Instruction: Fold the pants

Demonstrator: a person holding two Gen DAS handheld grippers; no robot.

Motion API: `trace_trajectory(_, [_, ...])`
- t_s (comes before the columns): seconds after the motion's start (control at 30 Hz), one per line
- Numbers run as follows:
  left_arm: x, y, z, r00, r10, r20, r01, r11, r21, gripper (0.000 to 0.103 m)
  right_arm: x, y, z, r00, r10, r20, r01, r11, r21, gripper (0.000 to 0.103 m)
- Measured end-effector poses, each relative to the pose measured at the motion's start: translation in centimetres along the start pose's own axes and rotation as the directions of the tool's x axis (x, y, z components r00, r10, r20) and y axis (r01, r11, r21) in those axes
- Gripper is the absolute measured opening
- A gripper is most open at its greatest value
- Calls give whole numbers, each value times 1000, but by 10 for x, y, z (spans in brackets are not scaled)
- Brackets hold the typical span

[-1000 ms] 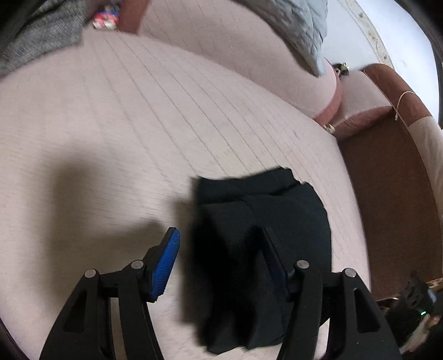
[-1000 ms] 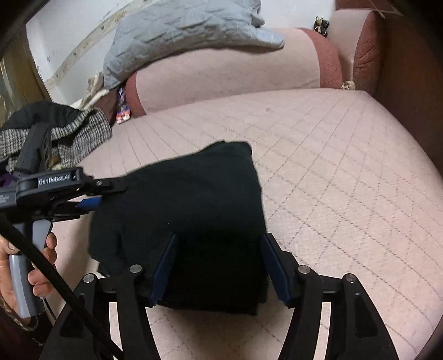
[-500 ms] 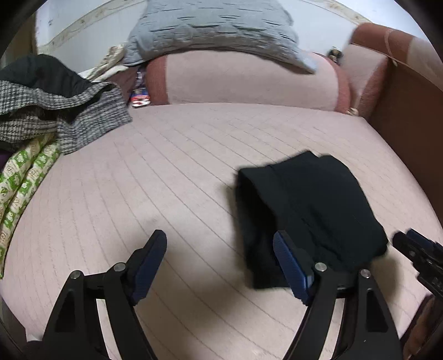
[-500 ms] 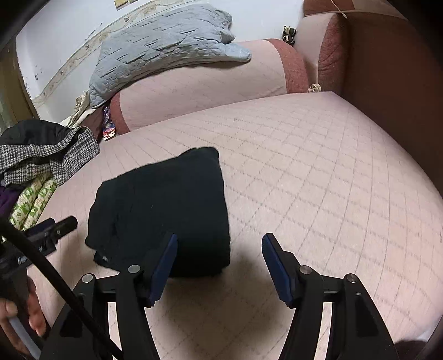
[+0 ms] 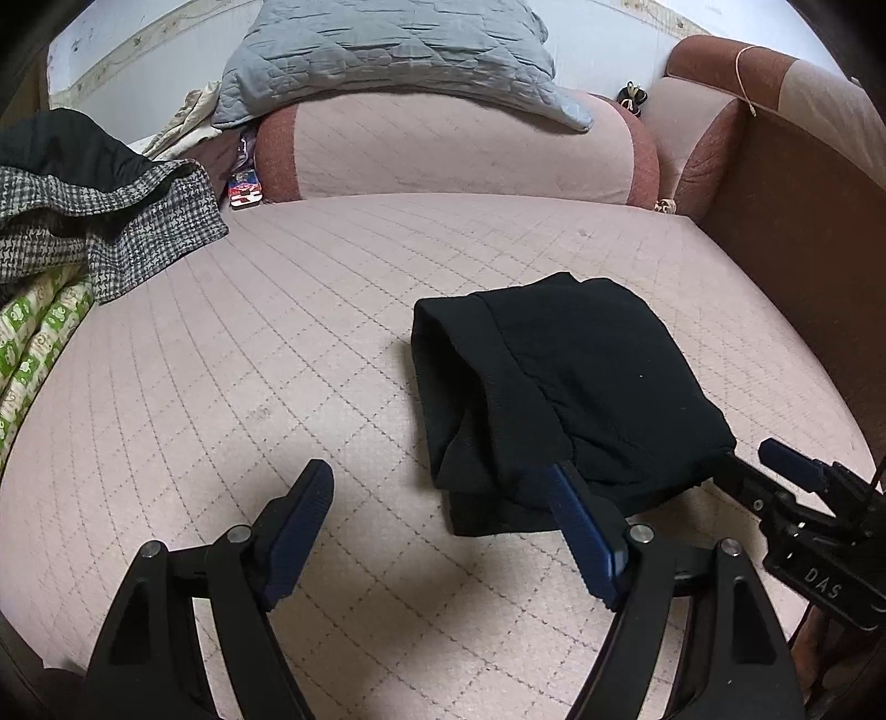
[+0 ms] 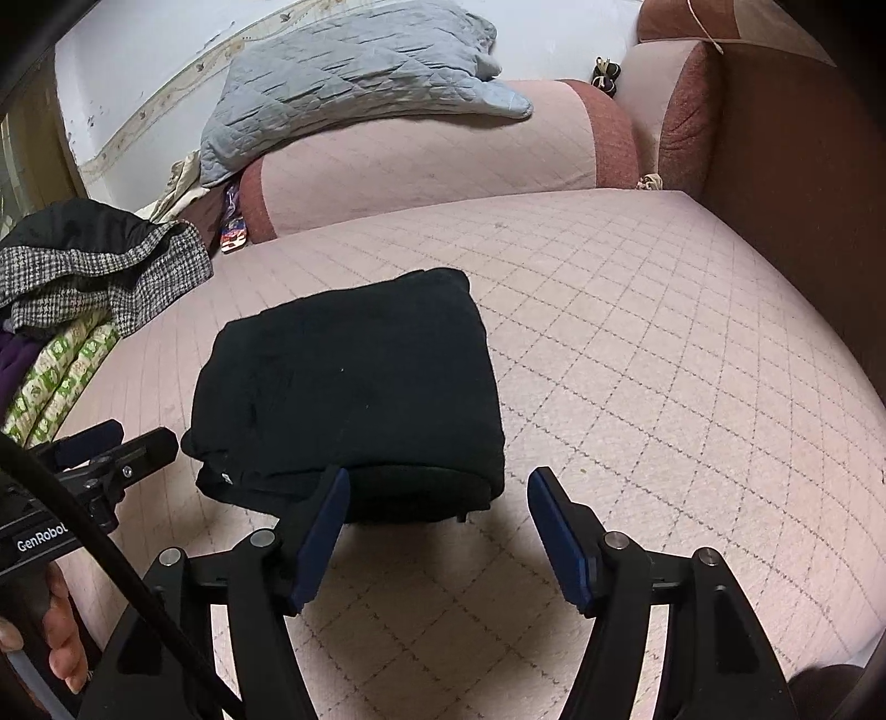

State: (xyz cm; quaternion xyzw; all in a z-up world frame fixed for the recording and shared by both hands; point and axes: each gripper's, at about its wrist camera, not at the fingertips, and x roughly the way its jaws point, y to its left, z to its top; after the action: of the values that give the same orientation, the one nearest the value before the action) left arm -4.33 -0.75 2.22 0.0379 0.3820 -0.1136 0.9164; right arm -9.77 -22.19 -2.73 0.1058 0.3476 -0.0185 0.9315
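Note:
The black pants (image 5: 559, 387) lie folded into a compact bundle on the pink quilted mattress (image 5: 277, 343); they also show in the right wrist view (image 6: 354, 387). My left gripper (image 5: 437, 498) is open and empty, just in front of the bundle's near left corner, its right finger close to the fabric edge. My right gripper (image 6: 437, 498) is open and empty, just in front of the bundle's near right corner. The right gripper also shows at the right edge of the left wrist view (image 5: 753, 471), and the left gripper at the left edge of the right wrist view (image 6: 127, 448).
A pile of clothes with a houndstooth garment (image 5: 105, 221) and a green-patterned cloth (image 5: 39, 343) lies at the left. A pink bolster (image 5: 459, 149) with a grey quilted pillow (image 5: 387, 50) lies at the back. A brown wooden side board (image 5: 803, 249) runs along the right.
Both grippers have pulled back from the folded pants and stand open in front of them. The bundle lies still on the mattress.

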Motion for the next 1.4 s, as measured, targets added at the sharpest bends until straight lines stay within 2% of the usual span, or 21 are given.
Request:
trace_trajectory(0.2, [4,-2,-2,1000,-9,-19,9,1000,7,79,7,-2,-1,1000,1,-18,-1,1000,-1,72])
trace_trajectory(0.73, [22,2,-7,996,-25,-80,24,1000,-6,79,7,-18,6,1000,7,-1,-7,999,41,72])
trace_trajectory(0.83, [23,4,-6,996,-38,-85,37,999,-23,79,5,-23,9,1000,5,7,-6,999,49,72])
trace_trajectory(0.97, [21,19,3,994,-86,-66,80,992,-94,79,6,-32,21,1000,1,20,-2,998,62,74])
trace_trajectory(1.03, [29,29,12,987,-133,-91,119,982,-150,80,11,-39,30,1000,2,17,-3,998,67,76])
trace_trajectory(1.13, [54,42,25,962,-225,-154,189,957,-221,82,31,-51,50,1000,1,-5,-1,998,70,76])
trace_trajectory(1.17, [60,43,28,957,-235,-169,195,954,-227,82,42,-57,57,1000,11,-26,-9,997,75,76])
trace_trajectory(1.3, [92,44,40,940,-275,-200,228,946,-229,83,84,-67,73,990,89,-113,-72,987,141,76])
trace_trajectory(1.4, [107,44,46,918,-334,-212,279,927,-252,87,105,-71,80,977,156,-145,-125,972,201,76])
